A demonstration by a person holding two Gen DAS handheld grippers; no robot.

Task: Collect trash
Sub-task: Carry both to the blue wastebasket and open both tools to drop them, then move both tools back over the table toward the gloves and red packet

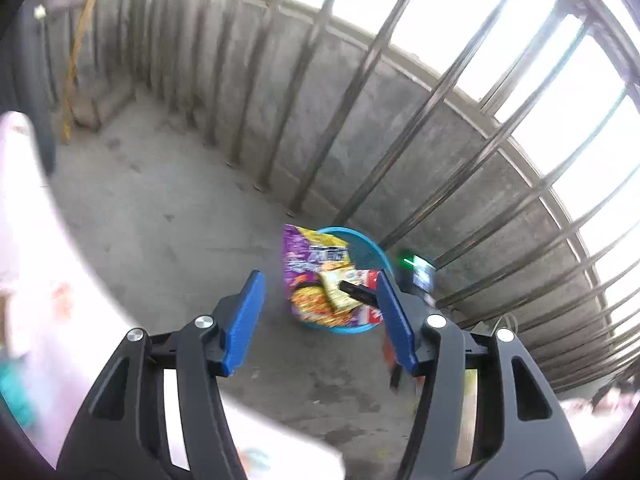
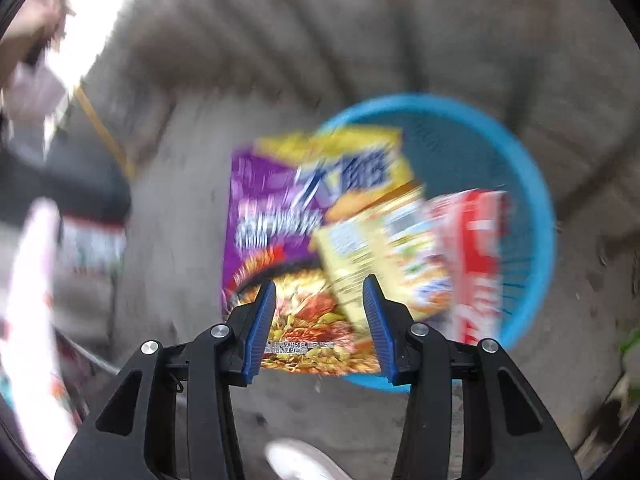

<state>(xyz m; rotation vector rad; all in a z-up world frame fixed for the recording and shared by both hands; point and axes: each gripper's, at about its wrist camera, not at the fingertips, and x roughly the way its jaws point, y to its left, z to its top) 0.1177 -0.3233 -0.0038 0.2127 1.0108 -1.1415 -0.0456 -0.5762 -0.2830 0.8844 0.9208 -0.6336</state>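
Observation:
A blue plastic basket (image 2: 532,200) stands on the concrete floor and holds trash: a large purple and yellow noodle packet (image 2: 276,208), a smaller pale yellow packet (image 2: 384,248) and a red and white carton (image 2: 476,256). My right gripper (image 2: 320,300) is open and empty, just above the packets. In the left wrist view the basket (image 1: 372,248) sits ahead by the wall with the purple packet (image 1: 304,272) sticking out. My left gripper (image 1: 320,304) is open and empty, well back from the basket. The right gripper's finger (image 1: 356,292) shows over the basket.
A concrete wall with a metal railing (image 1: 360,92) runs behind the basket. A white, overexposed surface (image 1: 48,280) fills the left side. A yellow pole (image 1: 76,52) leans in the far corner. The right wrist view is motion-blurred.

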